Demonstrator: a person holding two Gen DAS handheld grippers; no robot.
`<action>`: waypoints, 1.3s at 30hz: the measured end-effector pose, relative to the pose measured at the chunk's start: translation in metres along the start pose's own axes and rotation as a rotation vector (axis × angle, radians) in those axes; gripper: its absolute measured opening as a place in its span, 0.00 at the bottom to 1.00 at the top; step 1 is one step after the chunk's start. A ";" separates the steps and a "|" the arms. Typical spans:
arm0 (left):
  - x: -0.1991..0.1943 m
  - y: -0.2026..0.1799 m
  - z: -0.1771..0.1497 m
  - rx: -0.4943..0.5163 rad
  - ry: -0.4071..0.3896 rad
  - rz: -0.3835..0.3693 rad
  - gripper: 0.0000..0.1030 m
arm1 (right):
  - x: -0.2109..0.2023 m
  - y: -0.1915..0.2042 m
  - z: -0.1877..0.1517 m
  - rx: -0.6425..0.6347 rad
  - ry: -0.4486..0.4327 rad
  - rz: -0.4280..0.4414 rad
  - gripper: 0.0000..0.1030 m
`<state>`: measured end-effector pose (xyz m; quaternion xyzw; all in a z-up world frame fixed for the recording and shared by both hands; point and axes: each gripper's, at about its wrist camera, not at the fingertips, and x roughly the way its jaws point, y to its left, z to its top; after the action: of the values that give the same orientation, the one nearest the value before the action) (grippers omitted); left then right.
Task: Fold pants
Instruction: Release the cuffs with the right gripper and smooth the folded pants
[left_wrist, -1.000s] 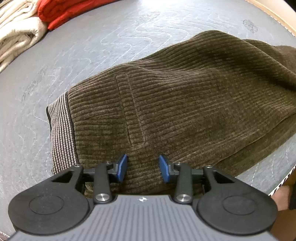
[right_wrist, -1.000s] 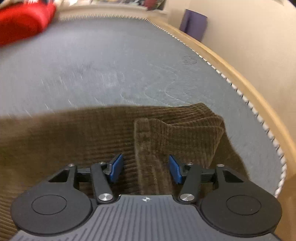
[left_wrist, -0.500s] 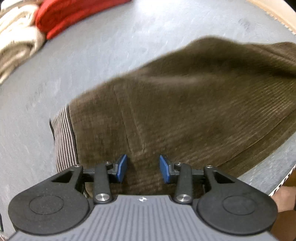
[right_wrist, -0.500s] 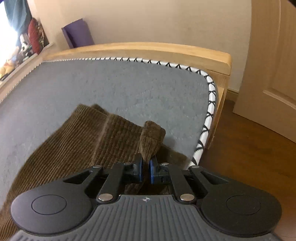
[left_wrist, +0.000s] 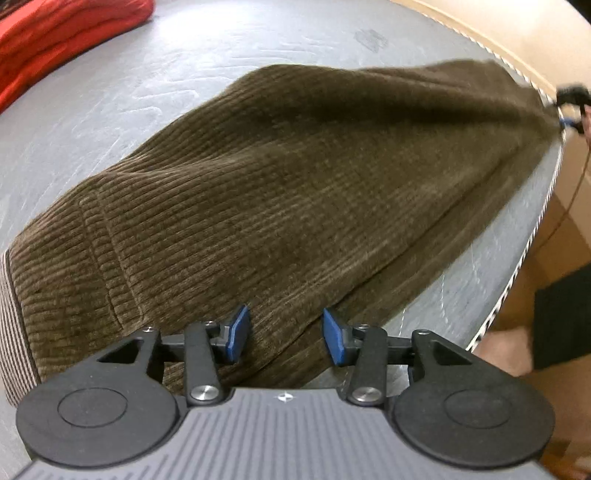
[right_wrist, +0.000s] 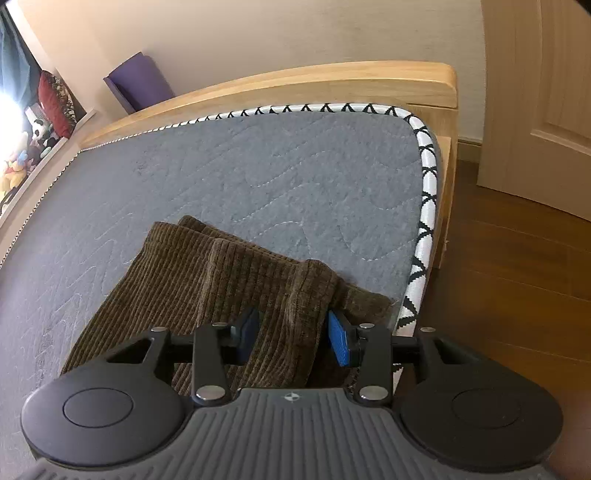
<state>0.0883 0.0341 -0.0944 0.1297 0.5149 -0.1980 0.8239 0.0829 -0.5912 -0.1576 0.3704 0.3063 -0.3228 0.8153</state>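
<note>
Shows brown ribbed corduroy pants (left_wrist: 295, 184) stretched lengthwise across a grey quilted mattress (left_wrist: 147, 92), waist end near the left wrist camera, leg ends far off by the mattress's zigzag-trimmed edge. Reveals a striped waistband lining (left_wrist: 11, 314) at the left margin and a folded red cloth (left_wrist: 55, 37) at the top left corner, well apart from the pants.

Finds the left gripper (left_wrist: 282, 332) released, blue pads spread above the corduroy near the waist, close to the garment's near edge, clamping nothing.

Catches, from the right wrist camera, the leg ends (right_wrist: 184, 277) lying in ridges near the mattress (right_wrist: 258, 166) corner, just inside the black-and-white trim. Finds the right gripper (right_wrist: 291, 332) let go as well, jaws having just been opening, a raised fold of the hem standing between the blue pads without being pinched; hard to tell whether the left pad brushes the cloth.

Takes in a pale wooden bed frame (right_wrist: 295, 85) beyond the mattress, a purple rolled mat (right_wrist: 138, 79) against the wall, a dark wooden floor (right_wrist: 517, 258) and a light panelled door (right_wrist: 554, 92) at right.
</note>
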 end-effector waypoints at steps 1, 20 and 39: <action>0.001 -0.001 0.000 0.018 0.001 0.006 0.46 | 0.001 -0.002 0.001 0.005 -0.003 0.004 0.40; -0.057 0.030 -0.004 0.011 0.050 -0.110 0.14 | -0.023 0.000 0.010 -0.020 -0.082 -0.288 0.34; -0.045 0.117 -0.008 -0.516 0.010 0.176 0.39 | 0.050 0.193 -0.046 -0.197 0.184 0.243 0.48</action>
<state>0.1176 0.1501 -0.0561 -0.0391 0.5391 0.0127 0.8412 0.2461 -0.4699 -0.1404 0.3510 0.3625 -0.1553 0.8493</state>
